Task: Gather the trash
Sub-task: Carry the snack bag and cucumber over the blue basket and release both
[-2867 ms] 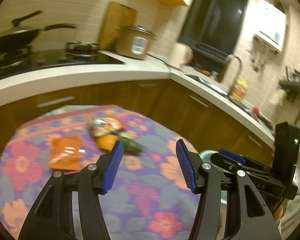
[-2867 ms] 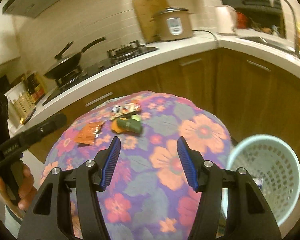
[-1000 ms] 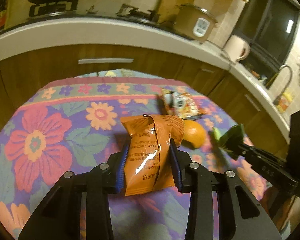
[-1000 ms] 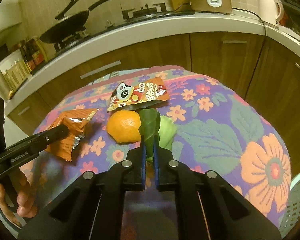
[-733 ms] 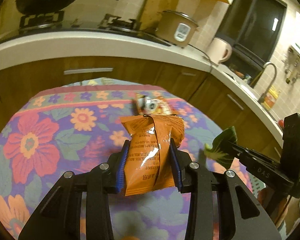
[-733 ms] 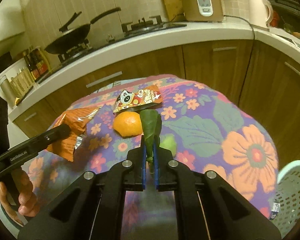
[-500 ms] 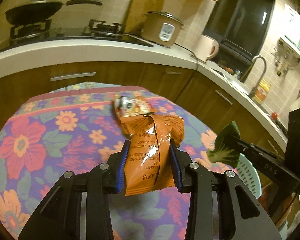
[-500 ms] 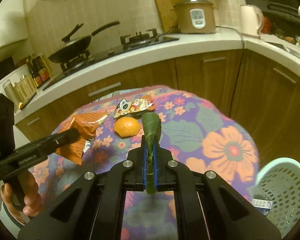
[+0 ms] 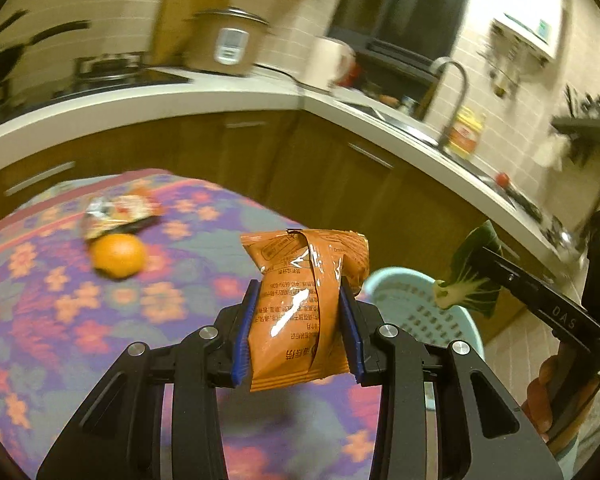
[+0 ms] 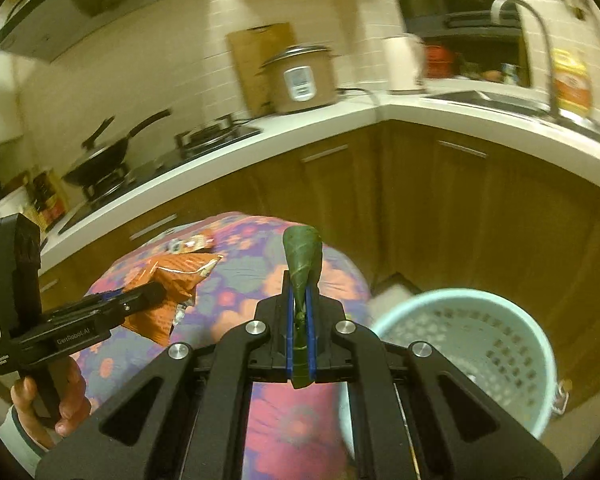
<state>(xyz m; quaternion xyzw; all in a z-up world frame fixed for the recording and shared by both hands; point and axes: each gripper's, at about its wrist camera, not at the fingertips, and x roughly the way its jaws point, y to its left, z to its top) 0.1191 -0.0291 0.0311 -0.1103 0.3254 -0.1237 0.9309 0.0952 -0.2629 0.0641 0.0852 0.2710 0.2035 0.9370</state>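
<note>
Our left gripper point(image 9: 300, 328) squeezes the orange snack bag point(image 9: 300, 304) and our right gripper point(image 10: 299, 332) pinches the green leaf point(image 10: 301, 260), both up near the blue basket point(image 10: 460, 344) at lower right, ready to drop in.

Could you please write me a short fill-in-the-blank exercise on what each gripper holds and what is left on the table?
1. The left gripper is shut on an orange ____.
2. The right gripper pinches a green ____.
3. The ____ beside the table is pale blue with holes in its wall.
4. On the table lie a wrapper and an ____ fruit.

Missing words: packet; leaf; basket; orange
</note>
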